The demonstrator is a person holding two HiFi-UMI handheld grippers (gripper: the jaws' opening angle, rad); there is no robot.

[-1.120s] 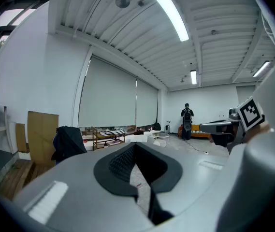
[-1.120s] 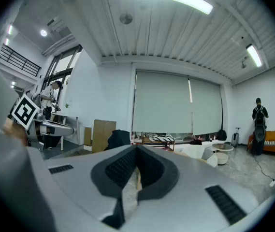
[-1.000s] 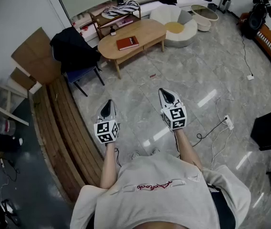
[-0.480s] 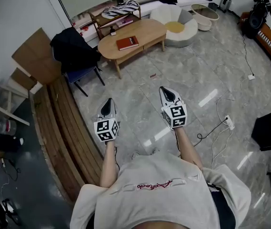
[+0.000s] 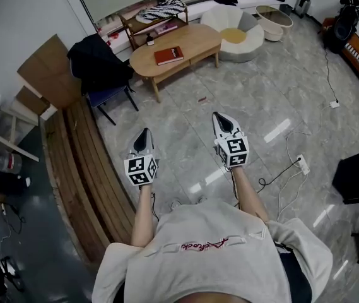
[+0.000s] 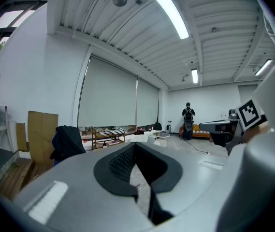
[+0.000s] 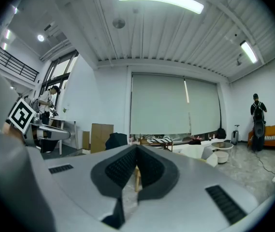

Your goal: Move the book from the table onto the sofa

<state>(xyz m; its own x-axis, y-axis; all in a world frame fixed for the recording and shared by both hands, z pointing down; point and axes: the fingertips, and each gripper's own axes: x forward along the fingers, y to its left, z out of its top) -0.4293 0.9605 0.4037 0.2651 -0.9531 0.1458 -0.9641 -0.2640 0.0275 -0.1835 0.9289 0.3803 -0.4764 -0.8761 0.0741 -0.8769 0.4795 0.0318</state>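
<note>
Task not begun. Book [image 5: 168, 56] lay on table [image 5: 195, 41], far ahead, well apart from both grippers. Left gripper [image 5: 143, 136] and right gripper [image 5: 221, 118] hung over floor, near person; jaws of both closed together, nothing gripped. Left to do: reach table, grip book, carry to white sofa [image 5: 250, 41] just right of table.

Red book [image 5: 168, 56] lies flat on the oval wooden table [image 5: 195, 41].
</note>
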